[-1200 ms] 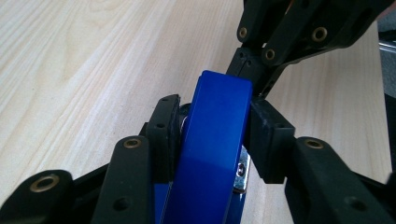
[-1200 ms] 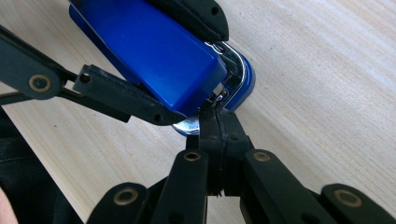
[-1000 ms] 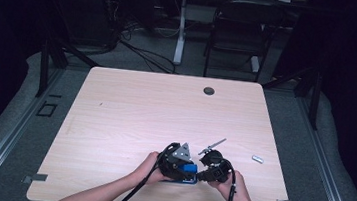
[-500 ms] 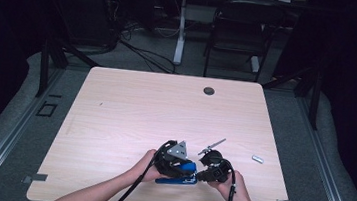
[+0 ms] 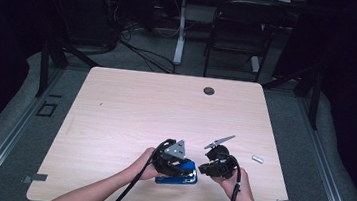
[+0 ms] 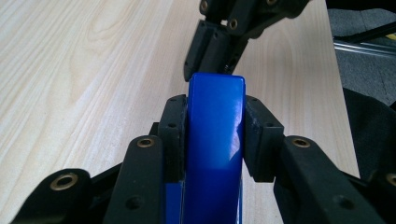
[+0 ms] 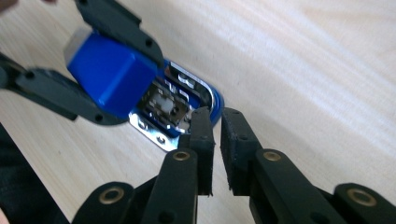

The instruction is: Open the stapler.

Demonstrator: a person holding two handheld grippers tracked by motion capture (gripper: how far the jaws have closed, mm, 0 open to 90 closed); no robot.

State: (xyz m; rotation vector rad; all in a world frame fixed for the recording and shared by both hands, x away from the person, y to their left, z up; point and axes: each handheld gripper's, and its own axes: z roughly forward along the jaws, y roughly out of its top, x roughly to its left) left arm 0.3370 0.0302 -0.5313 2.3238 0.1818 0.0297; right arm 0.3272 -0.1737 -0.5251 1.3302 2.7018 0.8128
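Blue stapler (image 6: pixel 214 140), black jaws, pale wood-grain table (image 5: pixel 165 109).

right gripper (image 7: pixel 215 126) jaws slightly parted now beside the blue stapler (image 7: pixel 140 88)

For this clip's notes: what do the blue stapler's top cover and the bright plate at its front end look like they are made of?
Glossy blue stapler top cover: likely moulded plastic, smooth with soft white highlights. Bright front plate: apparently polished or chromed metal, mirror-like with a small hole near the edge. Pale table: wood-grain surface, possibly laminate.

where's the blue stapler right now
In the high view the blue stapler lies near the table's front edge, its top clamped in the left gripper, right gripper beside it.
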